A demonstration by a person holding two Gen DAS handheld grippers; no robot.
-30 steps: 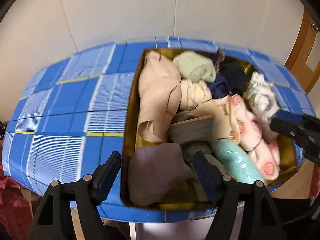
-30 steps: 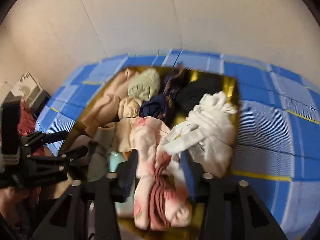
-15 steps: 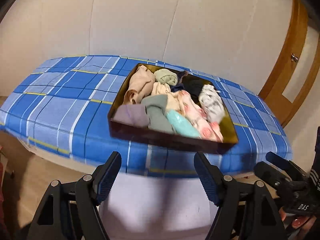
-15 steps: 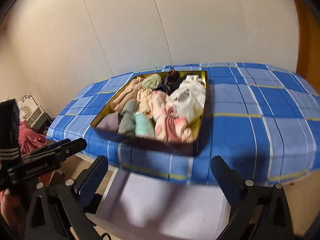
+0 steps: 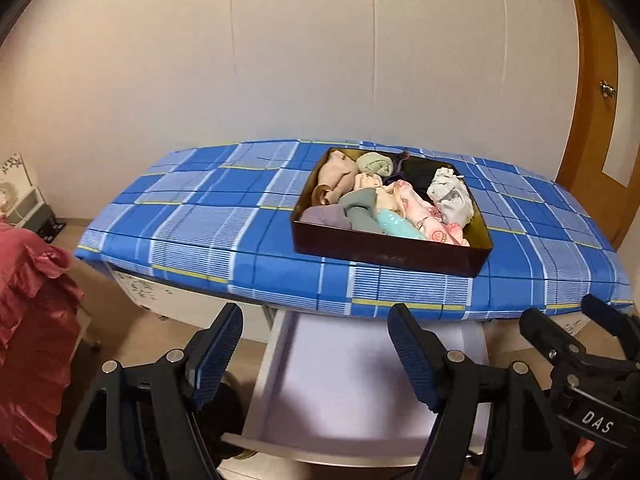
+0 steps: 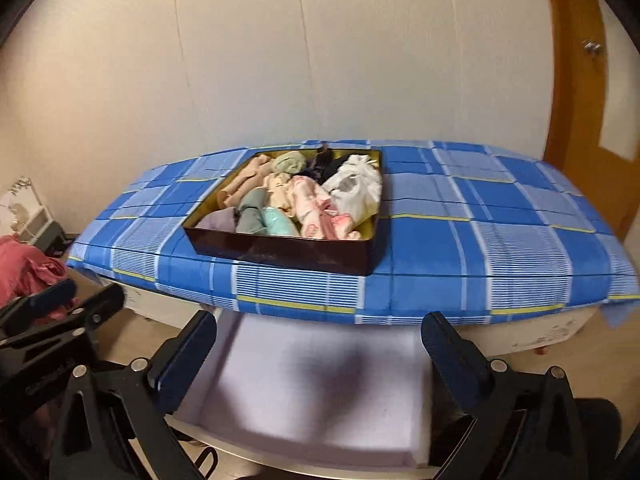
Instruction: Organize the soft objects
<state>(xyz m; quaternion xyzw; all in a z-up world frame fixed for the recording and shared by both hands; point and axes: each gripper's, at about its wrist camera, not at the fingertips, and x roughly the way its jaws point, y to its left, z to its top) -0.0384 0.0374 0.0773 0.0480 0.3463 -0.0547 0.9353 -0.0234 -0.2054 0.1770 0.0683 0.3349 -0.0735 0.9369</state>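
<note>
Soft rolled garments [image 5: 384, 204] filled the dark box [image 5: 390, 249], and that box sat on the blue plaid table [image 5: 224, 216], towards its back edge and just off the middle. A second earlier your tongs were right over the box, the right tongs [image 6: 318, 358] nipped narrow around the pink-and-white bundle [image 6: 320, 212]; by this moment you had let it drop among the others and drawn both pairs back to the near side of the box, past the table's front edge. Your right tongs stood wide with nothing between them, and your left tongs [image 5: 314, 354] stood moderately open, also empty. Nothing lay on the cloth outside the box, so I judged the sorting done or nearly so. Below the box, under the table's front edge, a pale drawer [image 5: 360, 384] stood pulled out and looked bare. On writing: your right tongs' body, seen from the left wrist, read "DAS" [image 5: 597, 421]; the print on the left tongs, seen from the right wrist, was too blurred to read.
</note>
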